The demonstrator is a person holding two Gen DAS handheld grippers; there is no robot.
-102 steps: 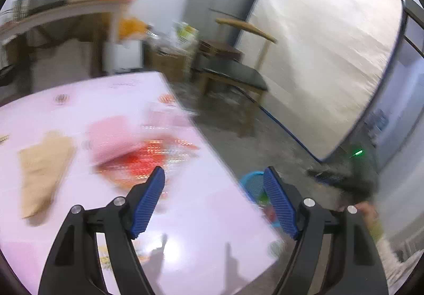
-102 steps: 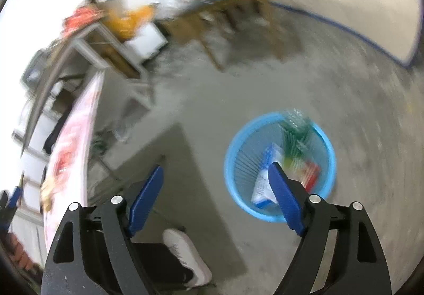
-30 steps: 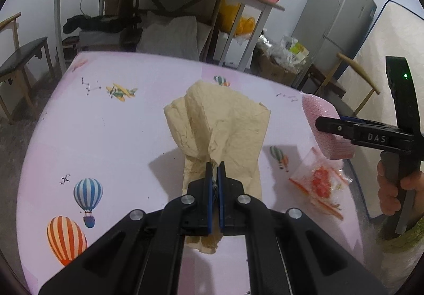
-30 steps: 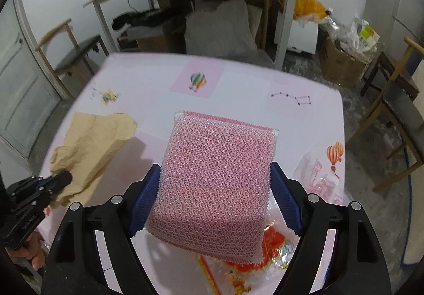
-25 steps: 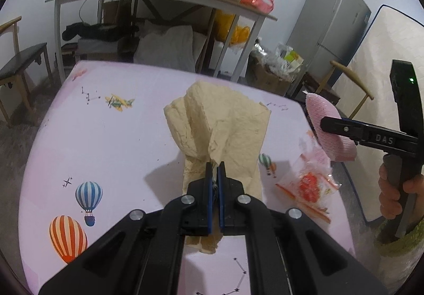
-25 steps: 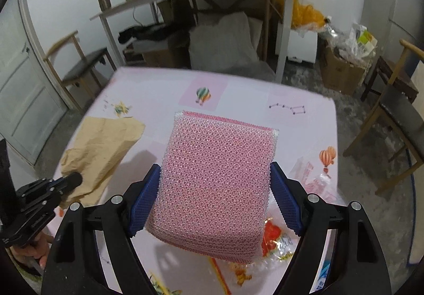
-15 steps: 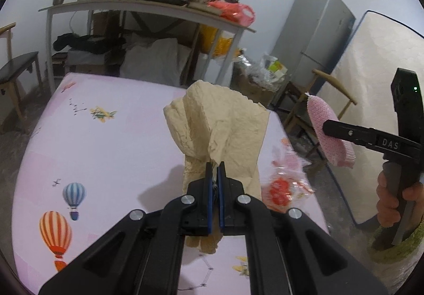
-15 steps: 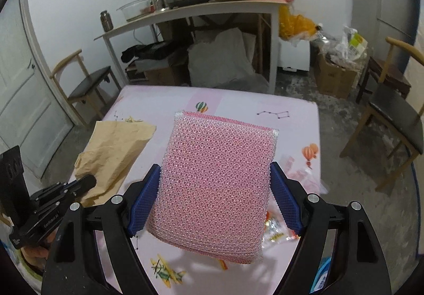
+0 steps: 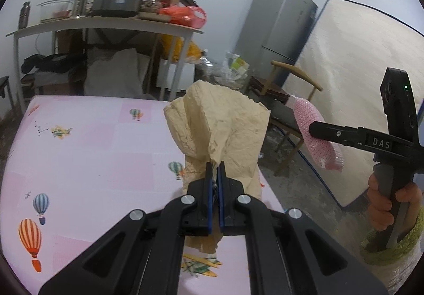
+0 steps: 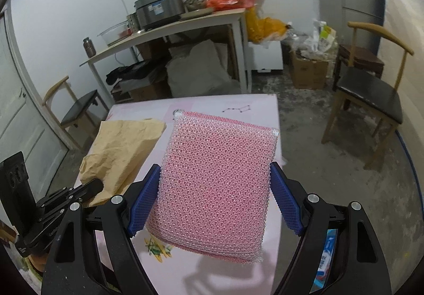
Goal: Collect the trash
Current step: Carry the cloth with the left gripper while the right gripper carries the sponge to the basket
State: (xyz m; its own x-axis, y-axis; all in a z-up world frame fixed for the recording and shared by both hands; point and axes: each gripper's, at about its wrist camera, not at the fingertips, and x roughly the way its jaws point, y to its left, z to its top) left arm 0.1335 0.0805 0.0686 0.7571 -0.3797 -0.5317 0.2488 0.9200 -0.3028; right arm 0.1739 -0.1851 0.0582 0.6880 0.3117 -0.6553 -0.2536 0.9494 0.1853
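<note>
The crumpled brown paper (image 9: 217, 130) hangs pinched by one thin edge in the left tool (image 9: 215, 178), whose jaws are fully closed on it above the pink worktop (image 9: 87, 146); it could tear or slip free. The pink mesh pad (image 10: 214, 183) sits between the wide-spread pads of the right tool (image 10: 214, 202); soft, it may squirm out. What looks like a bin's blue rim (image 10: 327, 255) shows at lower right, contents unclear.
</note>
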